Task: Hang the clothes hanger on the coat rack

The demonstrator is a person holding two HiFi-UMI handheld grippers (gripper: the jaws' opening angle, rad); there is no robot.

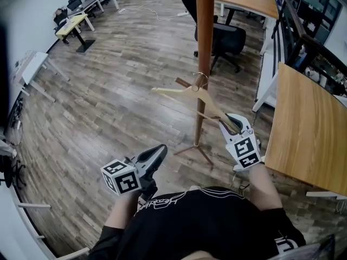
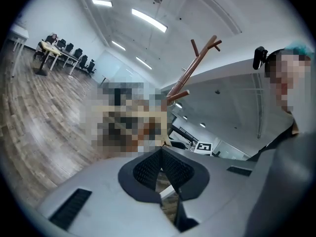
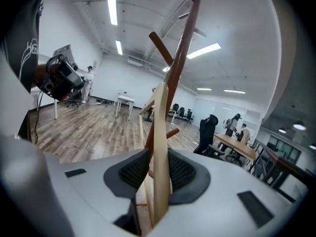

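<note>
The wooden coat rack (image 1: 205,31) stands straight ahead of me, a brown pole with short pegs. A pale wooden hanger (image 1: 179,92) hangs level in front of it, its metal hook (image 1: 201,79) against the pole beside a low peg; I cannot tell whether the hook rests on the peg. My right gripper (image 1: 232,122) is shut on the hanger's right arm. In the right gripper view the hanger (image 3: 160,132) runs up between the pads of the right gripper (image 3: 159,157), with the rack (image 3: 185,48) behind. My left gripper (image 1: 158,151) hangs lower left, shut and empty, as the left gripper (image 2: 161,154) view shows.
A wooden table (image 1: 309,129) stands close on the right. A black office chair (image 1: 227,39) sits behind the rack, whose feet (image 1: 198,148) spread on the wood floor. White desks (image 1: 32,64) line the left wall.
</note>
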